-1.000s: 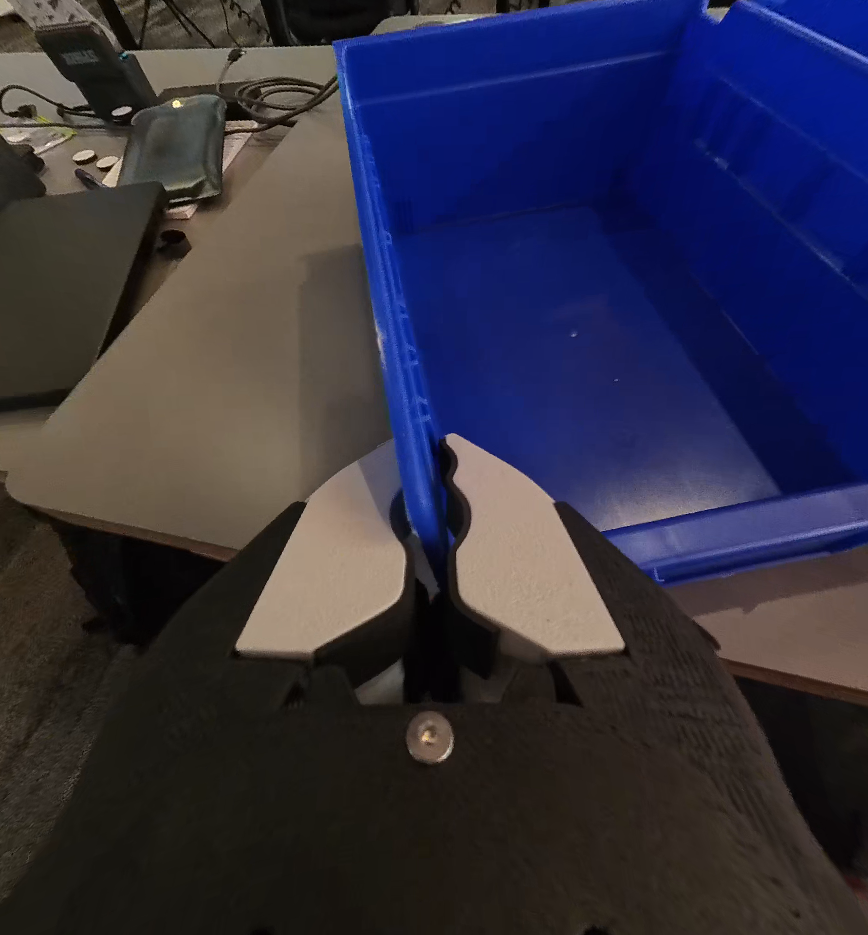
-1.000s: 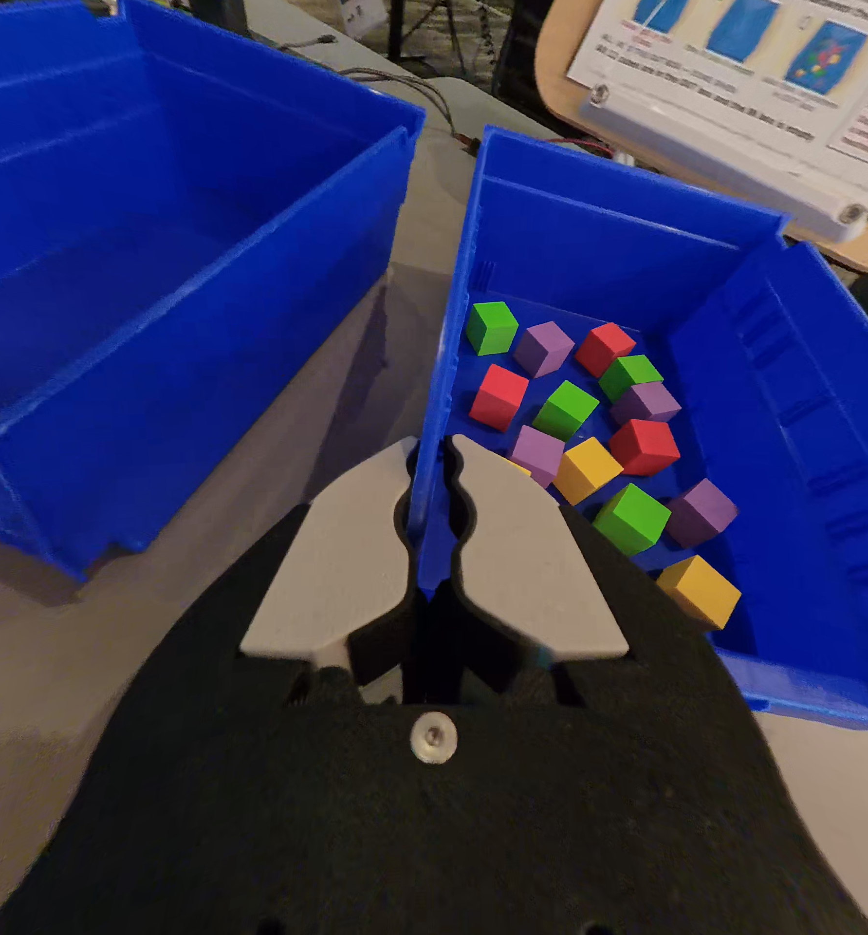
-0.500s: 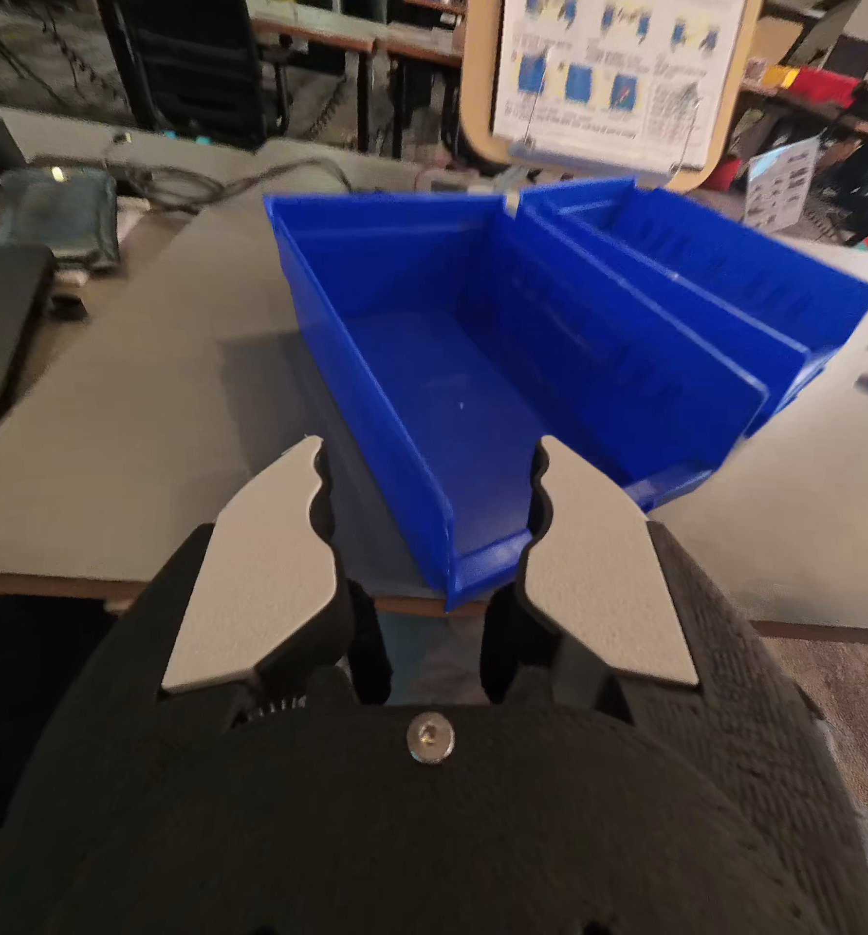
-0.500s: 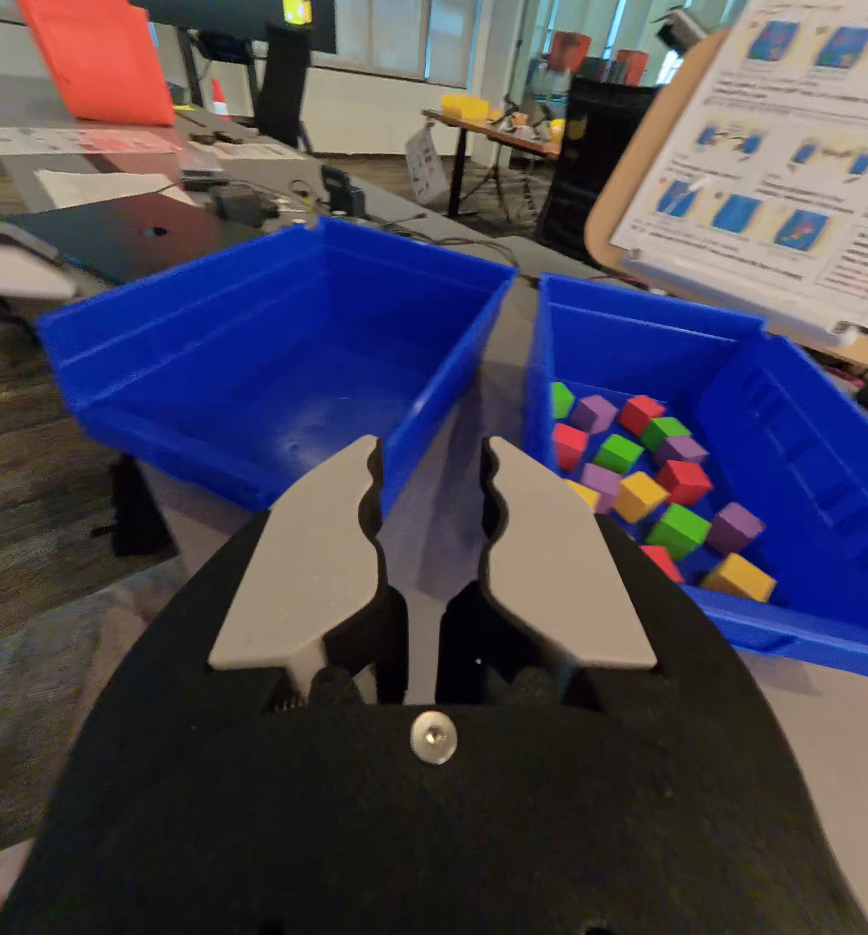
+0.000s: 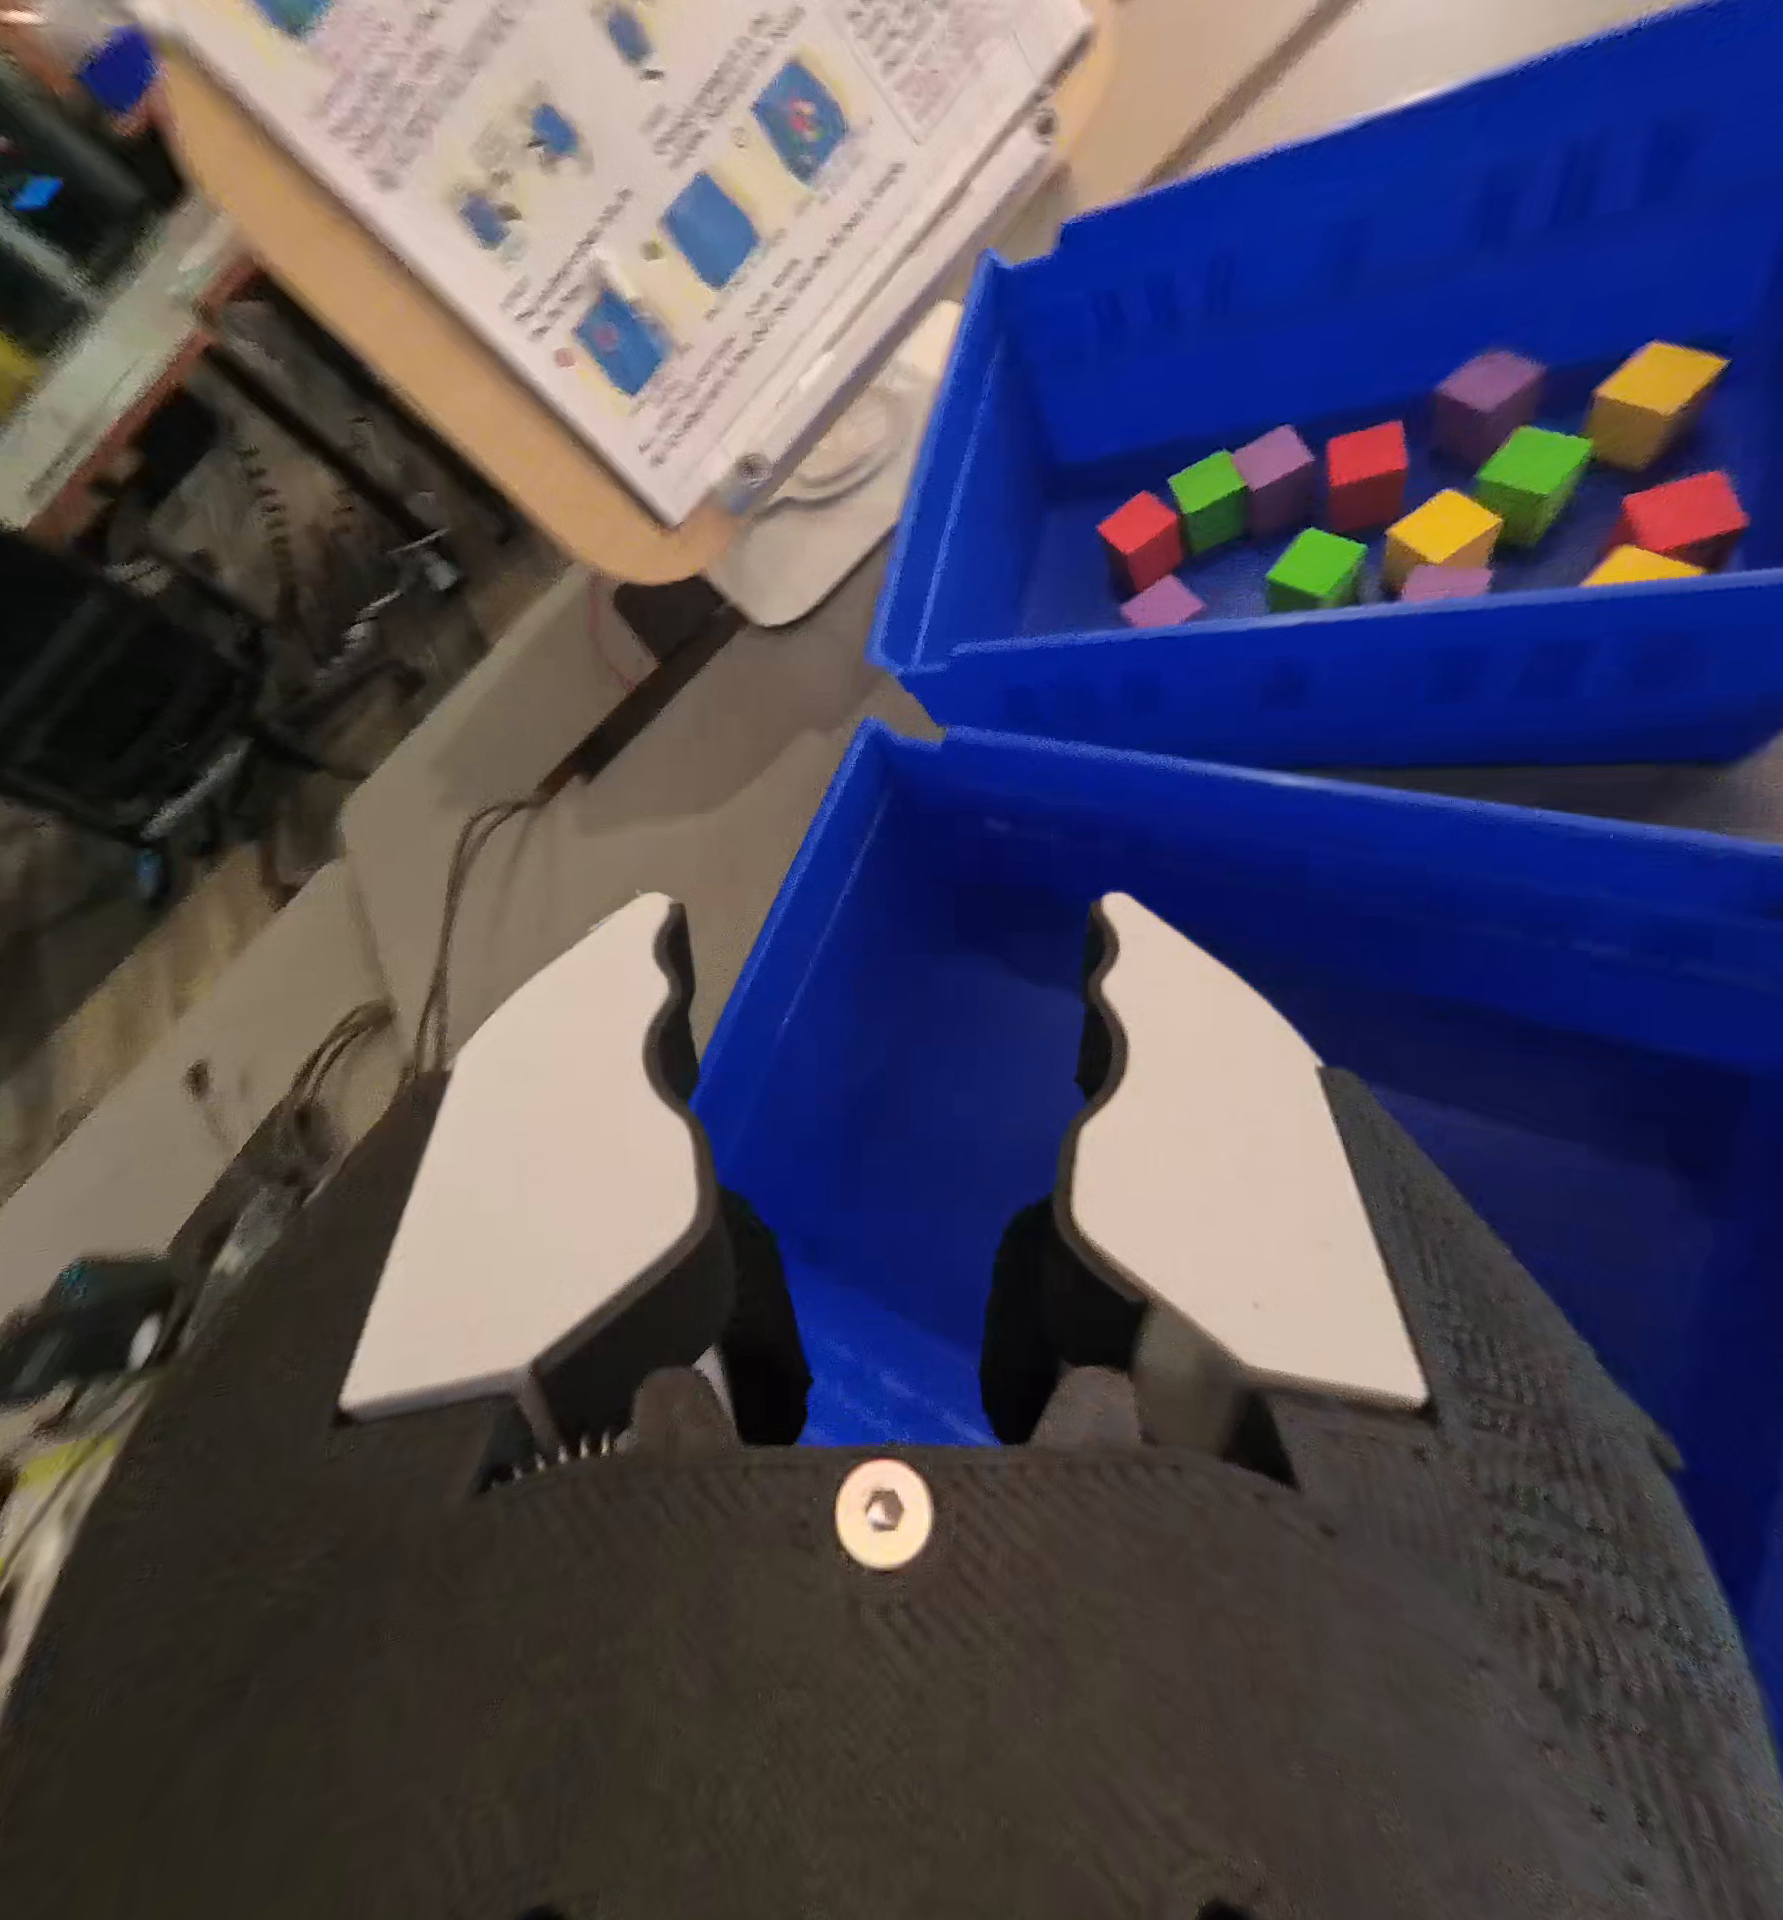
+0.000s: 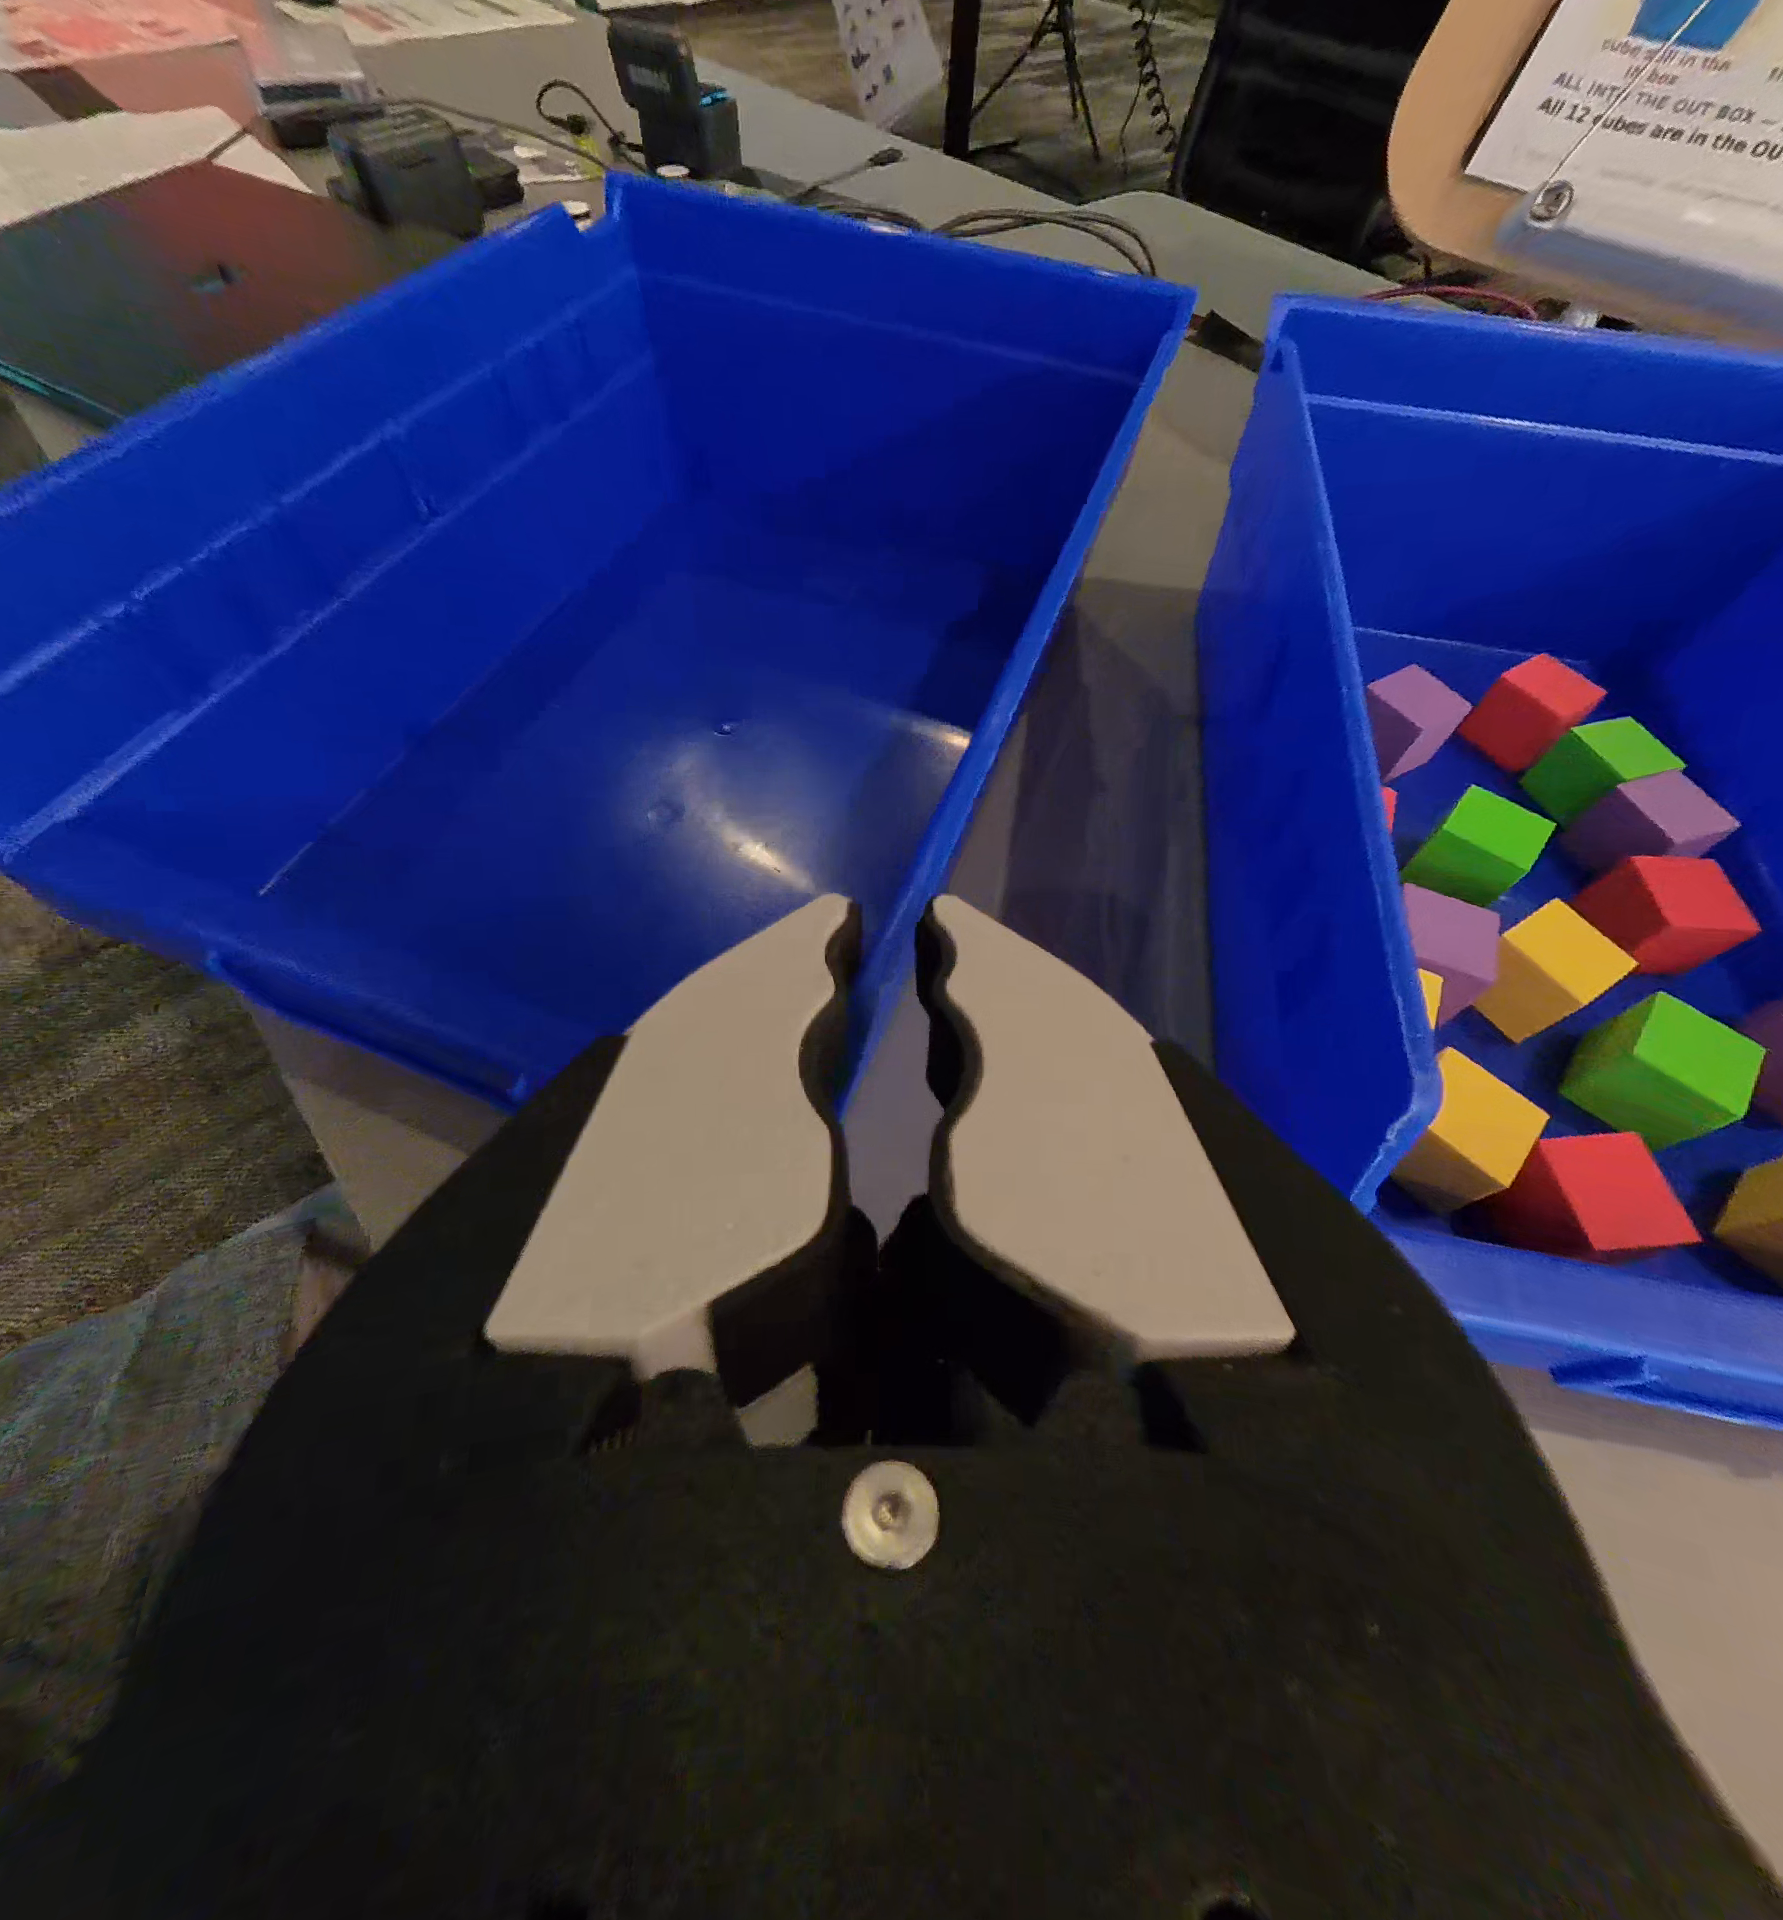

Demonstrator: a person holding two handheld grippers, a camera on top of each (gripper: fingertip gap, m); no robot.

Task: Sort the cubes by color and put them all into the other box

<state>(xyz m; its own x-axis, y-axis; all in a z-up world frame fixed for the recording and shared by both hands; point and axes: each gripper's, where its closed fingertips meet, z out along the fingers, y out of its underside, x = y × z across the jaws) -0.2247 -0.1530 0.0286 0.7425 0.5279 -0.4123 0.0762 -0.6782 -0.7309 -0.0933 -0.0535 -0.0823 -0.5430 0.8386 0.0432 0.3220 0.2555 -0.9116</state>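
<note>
Your left gripper [image 5: 882, 925] has its jaws spread wide, one on each side of a corner wall of the empty blue bin [image 5: 1386, 1039], clamping nothing. Your right gripper [image 6: 892, 914] has its jaws nearly together around that bin's right wall [image 6: 980, 790]; whether they pinch it, you cannot tell. Beside it on the desk [image 6: 1095, 748], the second blue bin [image 6: 1292, 727] holds coloured cubes [image 6: 1661, 1065]. A printed sheet [image 5: 658, 187] stands behind.

Dim, left view perhaps motion-blurred
</note>
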